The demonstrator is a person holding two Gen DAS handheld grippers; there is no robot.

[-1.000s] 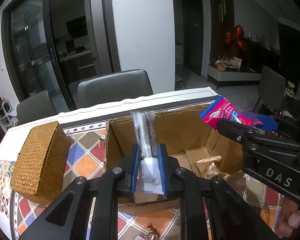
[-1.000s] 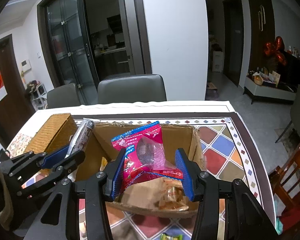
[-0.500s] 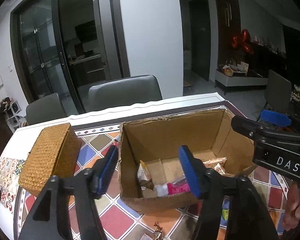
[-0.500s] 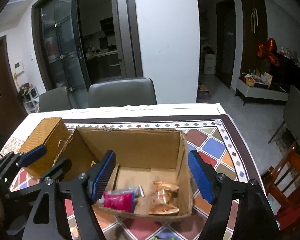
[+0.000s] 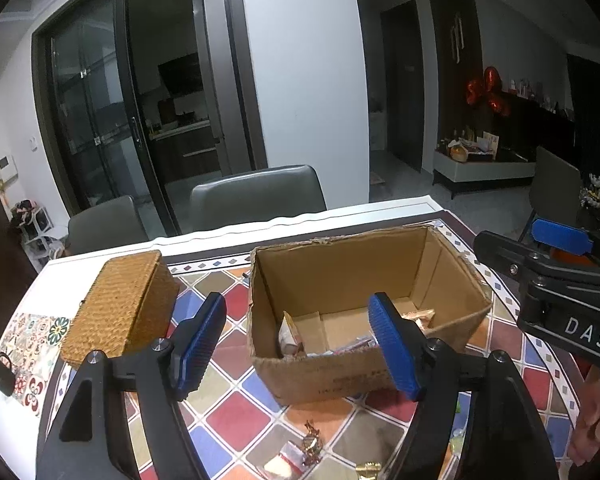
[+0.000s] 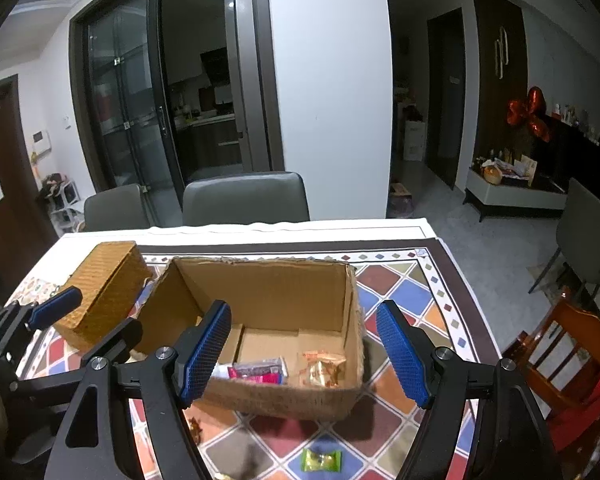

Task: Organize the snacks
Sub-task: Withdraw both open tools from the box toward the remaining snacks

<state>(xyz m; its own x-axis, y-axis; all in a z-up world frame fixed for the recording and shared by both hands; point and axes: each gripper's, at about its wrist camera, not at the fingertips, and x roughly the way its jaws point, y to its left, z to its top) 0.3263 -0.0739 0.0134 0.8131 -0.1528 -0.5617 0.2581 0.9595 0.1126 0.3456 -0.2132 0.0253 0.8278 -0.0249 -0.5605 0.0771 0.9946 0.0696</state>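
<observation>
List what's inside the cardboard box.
Inside the cardboard box: a pink packet, a gold-orange wrapped snack and a pale packet against the left wall. The near wall hides the floor's front strip.

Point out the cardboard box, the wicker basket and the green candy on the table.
cardboard box (image 6: 260, 292): right wrist view, inner back wall.
wicker basket (image 5: 128, 284): left wrist view, lid top.
green candy (image 6: 322, 461): right wrist view, wrapper middle.

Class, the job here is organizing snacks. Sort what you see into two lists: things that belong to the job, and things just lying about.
Belongs to the job:
cardboard box
pink packet
gold packet
green candy

Just lying about:
wicker box
grey chairs
</observation>
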